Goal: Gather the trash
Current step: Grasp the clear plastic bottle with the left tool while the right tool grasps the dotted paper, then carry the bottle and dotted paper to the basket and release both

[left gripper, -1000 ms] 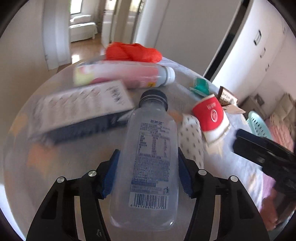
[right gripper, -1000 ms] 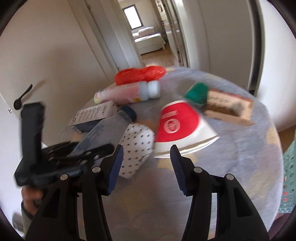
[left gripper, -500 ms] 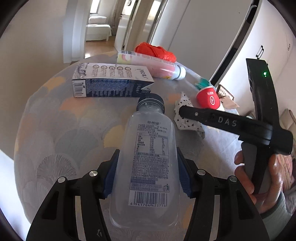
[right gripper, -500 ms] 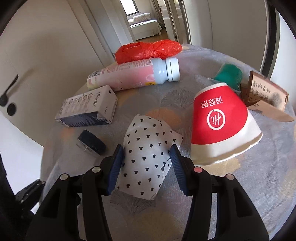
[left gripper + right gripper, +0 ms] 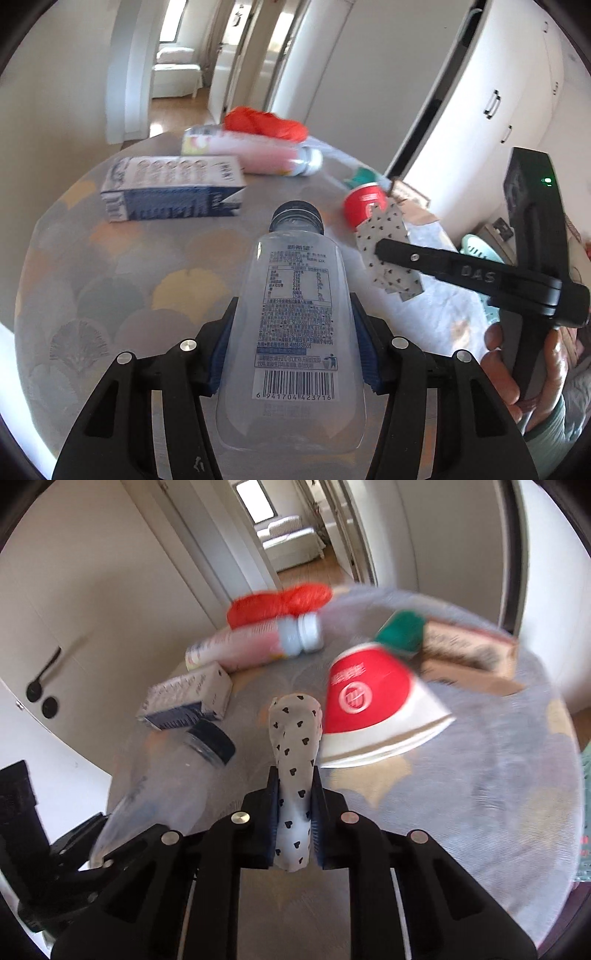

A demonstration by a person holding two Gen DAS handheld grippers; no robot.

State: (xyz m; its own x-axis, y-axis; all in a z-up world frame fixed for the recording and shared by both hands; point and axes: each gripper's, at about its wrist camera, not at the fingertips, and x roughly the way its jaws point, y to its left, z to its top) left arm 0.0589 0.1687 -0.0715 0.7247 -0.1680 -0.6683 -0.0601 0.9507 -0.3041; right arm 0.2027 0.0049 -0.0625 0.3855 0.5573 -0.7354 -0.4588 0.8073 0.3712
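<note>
Because both grippers were loaded at once, the collecting looked arranged to clear two pieces in one trip. The left gripper (image 5: pixel 293 354) had its fingers pinching the clear plastic bottle (image 5: pixel 293 314) across its wide body, cap pointing away, so the barcode end sat back between them. The right gripper (image 5: pixel 295 812) had its fingers nearly pressed together on the heart-print paper wrapper (image 5: pixel 295 753), which had folded into a narrow strip under the squeeze. Both pieces appeared lifted above the counter (image 5: pixel 110 280). Left lying there were the red paper cup (image 5: pixel 373 705), the blue-and-white carton (image 5: pixel 173 188), the pink bottle (image 5: pixel 255 155) and the red plastic bag (image 5: pixel 266 123), each resting on its side, presumably awaiting later grabs.
</note>
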